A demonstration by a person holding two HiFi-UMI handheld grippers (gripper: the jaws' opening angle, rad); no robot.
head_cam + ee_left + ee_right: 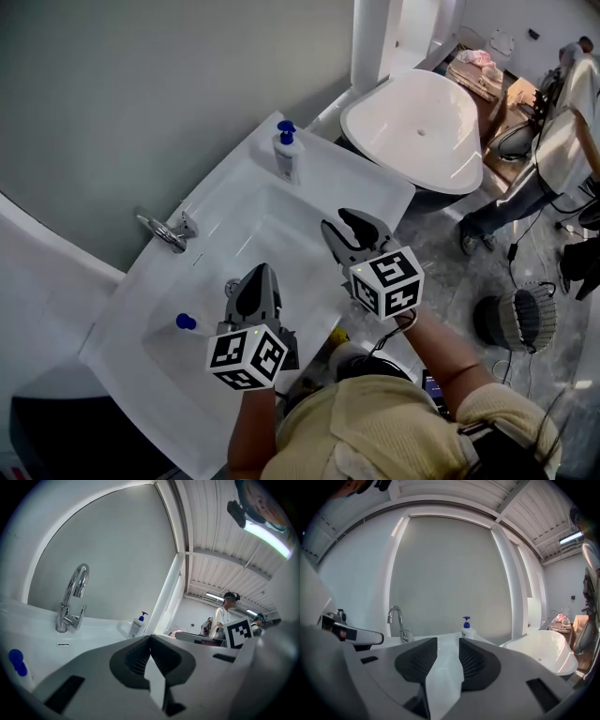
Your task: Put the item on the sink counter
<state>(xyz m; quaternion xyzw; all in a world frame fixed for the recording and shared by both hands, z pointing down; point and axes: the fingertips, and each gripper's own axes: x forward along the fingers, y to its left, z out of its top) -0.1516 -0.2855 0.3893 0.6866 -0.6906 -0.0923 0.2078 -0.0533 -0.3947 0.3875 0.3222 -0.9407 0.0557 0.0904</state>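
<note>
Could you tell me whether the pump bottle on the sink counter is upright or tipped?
Upright: the pump bottle stands on its base, with its blue pump head on top.

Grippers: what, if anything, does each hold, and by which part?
Nothing. The left gripper has its jaws together, empty; the right gripper has its jaws apart, empty.

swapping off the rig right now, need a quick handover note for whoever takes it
Left tongs: shut, empty, above the basin.
Right tongs: open, nothing between them, also above the basin.
Things: pump bottle stands upright on the sink counter, at its back right corner. A small blue-capped bottle sits at the counter's left end.
Done: both bottles are on the counter and nothing is held.
Left: probably nothing. I cannot tell which bottle was the item, so check for more.
</note>
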